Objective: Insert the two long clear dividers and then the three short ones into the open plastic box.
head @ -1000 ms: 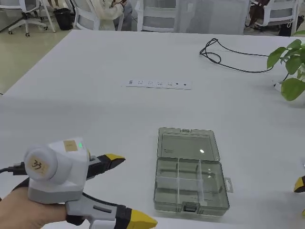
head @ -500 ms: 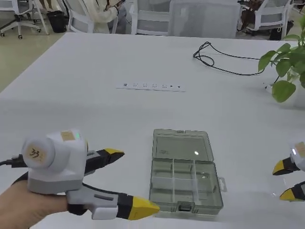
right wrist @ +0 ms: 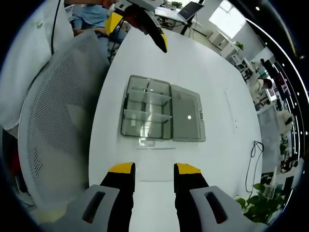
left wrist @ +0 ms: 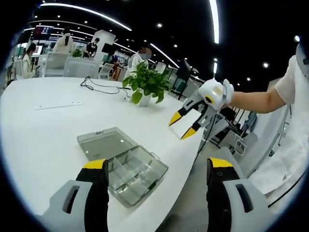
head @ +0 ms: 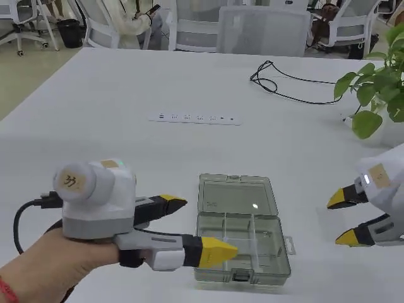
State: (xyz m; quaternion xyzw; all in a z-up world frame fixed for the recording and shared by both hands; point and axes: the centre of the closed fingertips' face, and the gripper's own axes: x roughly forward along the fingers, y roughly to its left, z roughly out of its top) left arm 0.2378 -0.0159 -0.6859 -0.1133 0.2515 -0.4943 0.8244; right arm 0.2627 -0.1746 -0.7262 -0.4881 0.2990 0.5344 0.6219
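The open clear grey plastic box (head: 243, 247) lies on the white table (head: 126, 126), lid (head: 237, 196) flat behind it. Clear dividers stand inside and split the tray into compartments (right wrist: 145, 112). My left gripper (head: 196, 226) hovers just left of the box, open and holding nothing; one yellow tip overlaps the box's front left corner. To the right of the box my right gripper (head: 344, 219) is open and holds nothing too. The left gripper view has the box (left wrist: 123, 162) past my left gripper (left wrist: 158, 166), with the right gripper (left wrist: 190, 123) beyond. In the right gripper view a thin clear strip (right wrist: 154, 148) lies between the box and my right gripper (right wrist: 154, 168).
A white power strip (head: 196, 118) lies mid-table, a black cable (head: 284, 82) loops at the far right, and a green plant (head: 372, 95) stands at the right edge. Office chairs (head: 259, 28) line the far side. A mesh chair (right wrist: 53, 121) stands at the near table edge.
The right gripper has come in from the right edge toward the box. The left gripper has moved right, closer to the box. The head camera has shifted.
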